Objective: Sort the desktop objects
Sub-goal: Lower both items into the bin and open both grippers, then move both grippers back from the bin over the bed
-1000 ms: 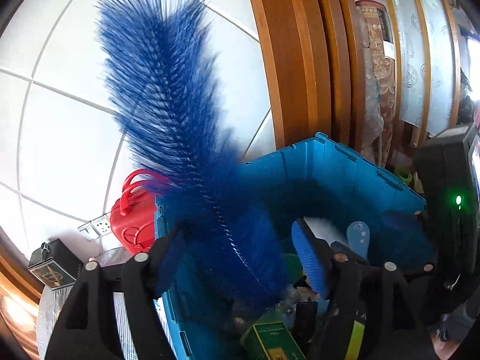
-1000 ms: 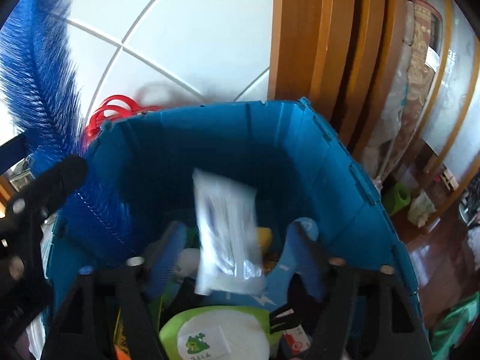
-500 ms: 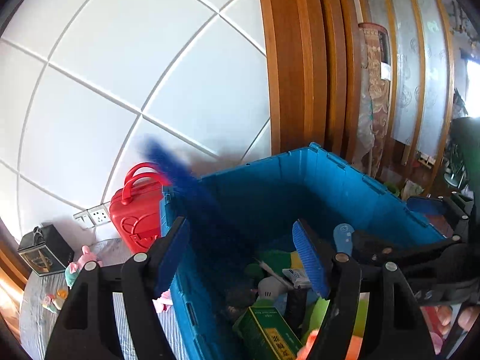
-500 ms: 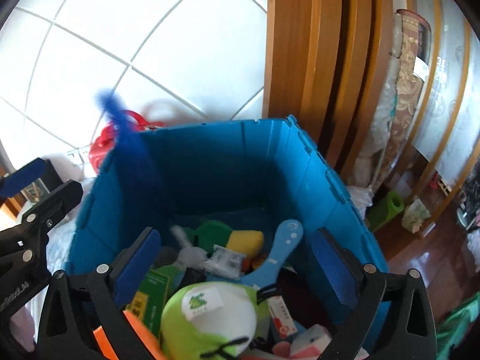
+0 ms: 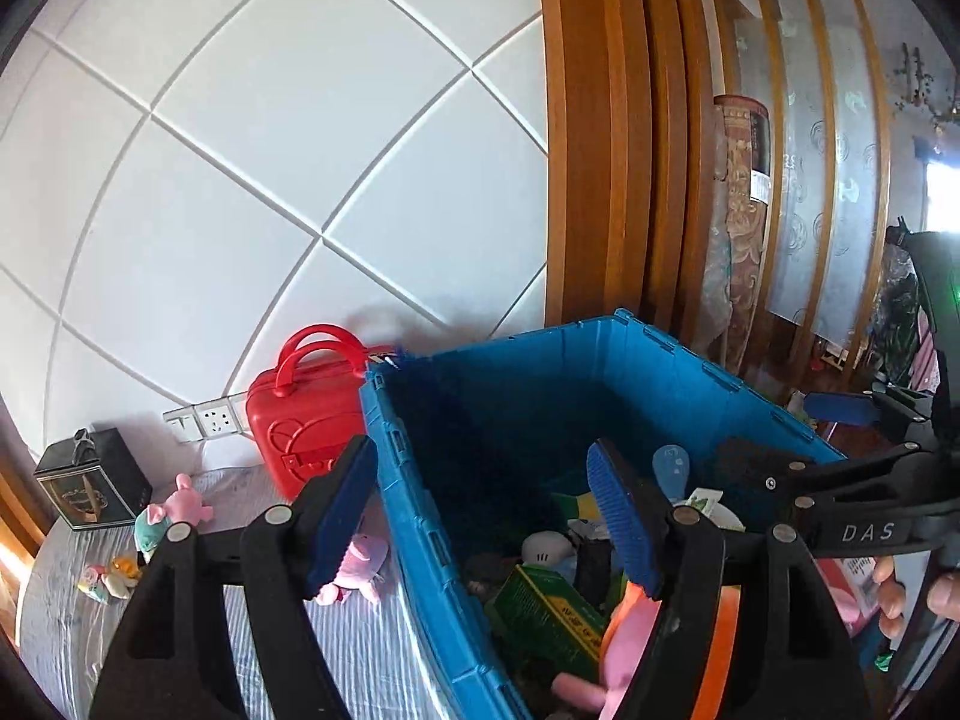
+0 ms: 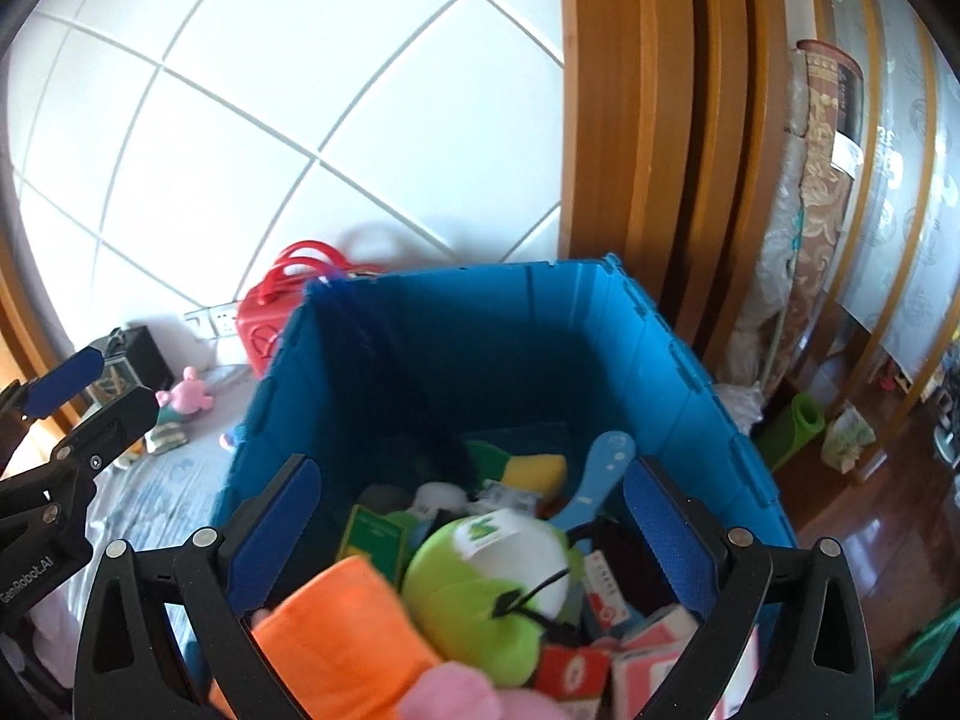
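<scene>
A blue plastic crate [image 5: 600, 360] [image 6: 660, 360] holds several items: a green plush [image 6: 486, 582], an orange cloth [image 6: 336, 636], a green box [image 5: 549, 609] and a light blue paddle [image 6: 600, 474]. A dark blue feather duster [image 6: 390, 360] leans in the crate's left corner. My left gripper [image 5: 480, 516] is open and empty over the crate's left wall. My right gripper [image 6: 468, 534] is open and empty above the crate's contents.
A red handbag [image 5: 306, 408] stands against the white tiled wall behind the crate. Small plush toys [image 5: 180, 504] and a dark box [image 5: 90, 480] lie on the striped cloth to the left. Wooden door frames stand to the right.
The left gripper let go of the blue feather duster, which dropped into the crate. The right gripper opened and released a white packet into the crate. Both grippers pulled back.
</scene>
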Tool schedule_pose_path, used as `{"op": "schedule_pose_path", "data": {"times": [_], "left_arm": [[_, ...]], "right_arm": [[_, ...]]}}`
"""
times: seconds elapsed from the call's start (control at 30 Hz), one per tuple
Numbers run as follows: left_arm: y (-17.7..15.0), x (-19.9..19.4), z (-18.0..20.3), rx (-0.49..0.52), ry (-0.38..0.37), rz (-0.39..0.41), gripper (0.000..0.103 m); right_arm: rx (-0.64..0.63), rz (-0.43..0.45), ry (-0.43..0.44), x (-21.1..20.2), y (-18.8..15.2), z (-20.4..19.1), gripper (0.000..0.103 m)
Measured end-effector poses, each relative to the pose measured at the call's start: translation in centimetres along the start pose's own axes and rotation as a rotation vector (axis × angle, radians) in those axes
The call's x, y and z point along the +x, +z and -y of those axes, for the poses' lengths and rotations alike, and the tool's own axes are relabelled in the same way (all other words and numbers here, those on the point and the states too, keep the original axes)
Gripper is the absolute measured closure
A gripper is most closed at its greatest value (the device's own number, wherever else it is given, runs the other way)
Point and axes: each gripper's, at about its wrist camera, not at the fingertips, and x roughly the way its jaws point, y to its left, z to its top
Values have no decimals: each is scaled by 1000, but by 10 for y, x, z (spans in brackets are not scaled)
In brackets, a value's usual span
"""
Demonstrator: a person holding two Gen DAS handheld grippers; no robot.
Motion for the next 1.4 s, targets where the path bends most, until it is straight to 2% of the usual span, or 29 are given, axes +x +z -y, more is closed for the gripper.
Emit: {"op": "schedule_pose_path", "data": {"times": [0.23,0.5,0.63,0.77,1.0,1.2,1.4], "left_arm": [[-14,-24,-30,-20,15,14,31],[-42,-53,-88,-78,25,31,31],[-68,-77,-135,-104,45,46,31],[-105,-101,-191,-119,74,28,31],[-183,-132,-311,-187,173,-76,31],[-236,-149,-393,-260,261,-151,31],[-271,-159,-451,-360,373,-202,31]], "right_arm": [[-47,-8,-28,-6,-8,-41,0],[-111,21,-31,-24,-21,-113,0],[-116,41,-7,-30,-29,-157,0],[-106,46,45,-30,-45,-214,0],[-119,18,92,-16,-76,-314,0],[-144,-35,96,6,-96,-357,0],[-140,-129,101,57,-110,-370,0]]}}
